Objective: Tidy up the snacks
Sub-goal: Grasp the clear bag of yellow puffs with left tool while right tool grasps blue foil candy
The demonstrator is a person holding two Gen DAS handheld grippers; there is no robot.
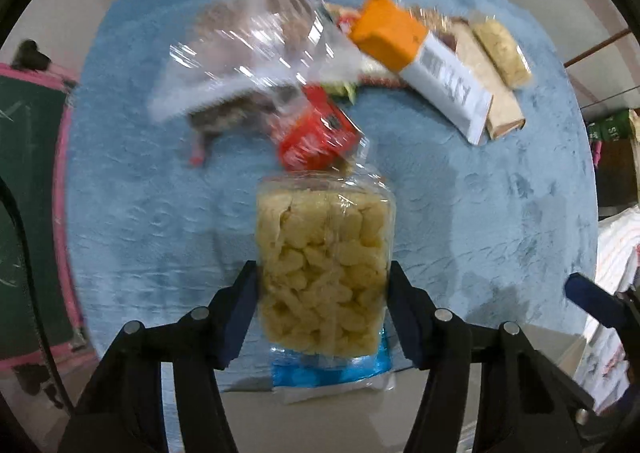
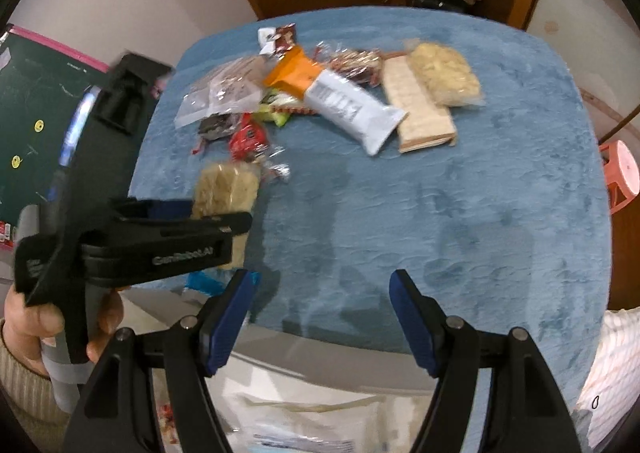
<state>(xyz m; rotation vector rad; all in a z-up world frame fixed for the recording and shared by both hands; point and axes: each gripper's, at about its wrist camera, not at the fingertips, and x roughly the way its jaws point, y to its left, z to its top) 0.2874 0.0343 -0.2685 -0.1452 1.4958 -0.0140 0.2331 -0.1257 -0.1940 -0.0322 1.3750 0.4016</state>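
Left gripper (image 1: 324, 305) clamps a clear crinkled bag of pale puffed snacks (image 1: 326, 273).
Right gripper (image 2: 320, 317) points down, jaws released, over the blue plush counter (image 2: 440, 213).

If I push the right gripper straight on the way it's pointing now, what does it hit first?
Most likely bare blue tablecloth. The right gripper stands open with nothing between its fingers, aimed steeply down at an open patch. The snack pile lies farther off and the left gripper off to the side, though depth is uncertain.
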